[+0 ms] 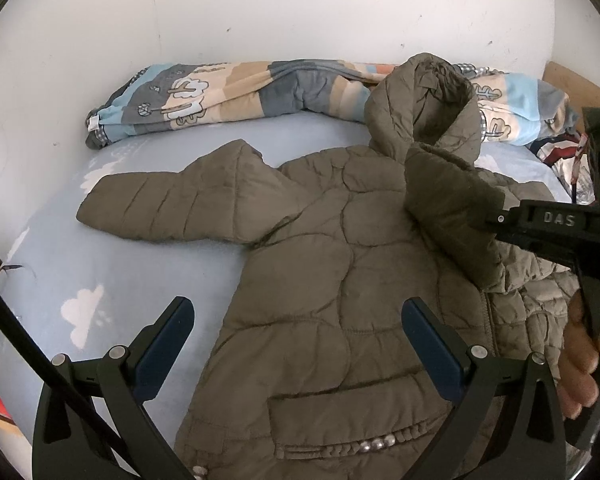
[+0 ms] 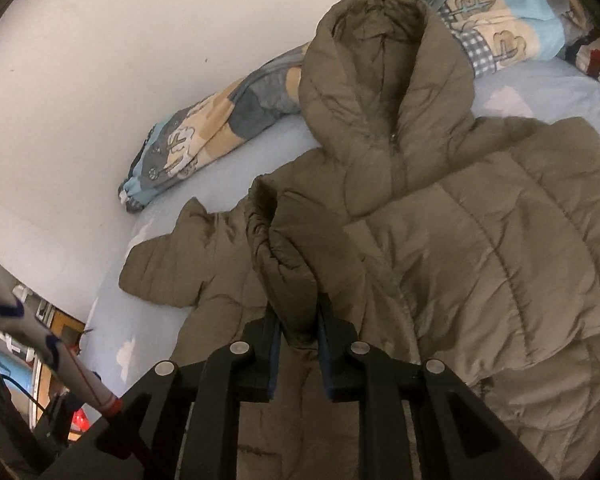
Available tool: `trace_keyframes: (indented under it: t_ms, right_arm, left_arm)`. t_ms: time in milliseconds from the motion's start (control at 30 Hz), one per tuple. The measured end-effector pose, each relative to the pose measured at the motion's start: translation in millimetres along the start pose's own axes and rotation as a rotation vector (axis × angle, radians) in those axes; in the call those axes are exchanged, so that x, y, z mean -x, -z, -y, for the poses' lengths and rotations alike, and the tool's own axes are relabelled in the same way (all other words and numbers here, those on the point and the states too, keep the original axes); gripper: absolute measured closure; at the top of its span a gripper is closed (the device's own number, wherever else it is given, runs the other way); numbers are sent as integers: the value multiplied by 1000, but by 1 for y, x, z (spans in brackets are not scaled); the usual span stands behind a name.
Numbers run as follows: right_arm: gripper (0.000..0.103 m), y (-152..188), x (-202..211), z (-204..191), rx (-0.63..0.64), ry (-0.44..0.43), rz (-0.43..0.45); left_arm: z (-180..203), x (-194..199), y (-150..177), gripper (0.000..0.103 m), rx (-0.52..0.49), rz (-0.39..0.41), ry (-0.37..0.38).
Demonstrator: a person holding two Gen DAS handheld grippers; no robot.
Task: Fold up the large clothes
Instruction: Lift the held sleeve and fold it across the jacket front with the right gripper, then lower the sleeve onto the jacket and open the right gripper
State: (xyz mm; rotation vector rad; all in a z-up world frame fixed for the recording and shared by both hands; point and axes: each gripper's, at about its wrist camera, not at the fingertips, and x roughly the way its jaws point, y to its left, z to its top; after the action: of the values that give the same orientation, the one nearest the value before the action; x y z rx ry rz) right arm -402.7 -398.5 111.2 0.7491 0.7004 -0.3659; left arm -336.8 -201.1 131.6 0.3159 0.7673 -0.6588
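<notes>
Both grippers work over an olive puffer jacket (image 1: 332,280) spread front-up on a light blue bed sheet (image 1: 60,280): the right gripper (image 2: 298,332) is clamped on the cuff of the jacket's sleeve (image 2: 284,256), folded in across the chest, while the left gripper (image 1: 298,344) hovers with jaws spread wide over the lower front, holding nothing. Its other sleeve (image 1: 172,204) lies out to the left, and the hood (image 1: 424,100) rests against a patterned quilt (image 1: 220,92) rolled along the far wall.
</notes>
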Motion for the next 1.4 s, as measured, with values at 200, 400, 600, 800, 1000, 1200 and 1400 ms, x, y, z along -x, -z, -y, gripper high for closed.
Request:
trace_keyframes:
  t_ms: [200, 400, 600, 800, 1000, 1200, 1400]
  right_arm:
    - [50, -6, 25, -13, 48, -70, 6]
    - [50, -30, 69, 24, -27, 17, 139]
    - [50, -47, 94, 108, -204, 267, 192]
    - [67, -44, 75, 174, -302, 392, 77]
    - [68, -29, 45, 197, -298, 470, -54]
    - [68, -33, 45, 173, -225, 588, -62]
    - [68, -39, 44, 86, -35, 389, 6]
  left_arm:
    - [-3, -3, -8, 0, 28, 4, 6]
    - [2, -16, -18, 0, 17, 10, -13]
    - [20, -45, -23, 0, -16, -42, 5]
    - [41, -69, -22, 0, -80, -85, -4]
    - [45, -94, -12, 0, -124, -183, -42]
    - [39, -81, -18, 0, -96, -152, -24]
    - [23, -48, -33, 0, -15, -37, 3]
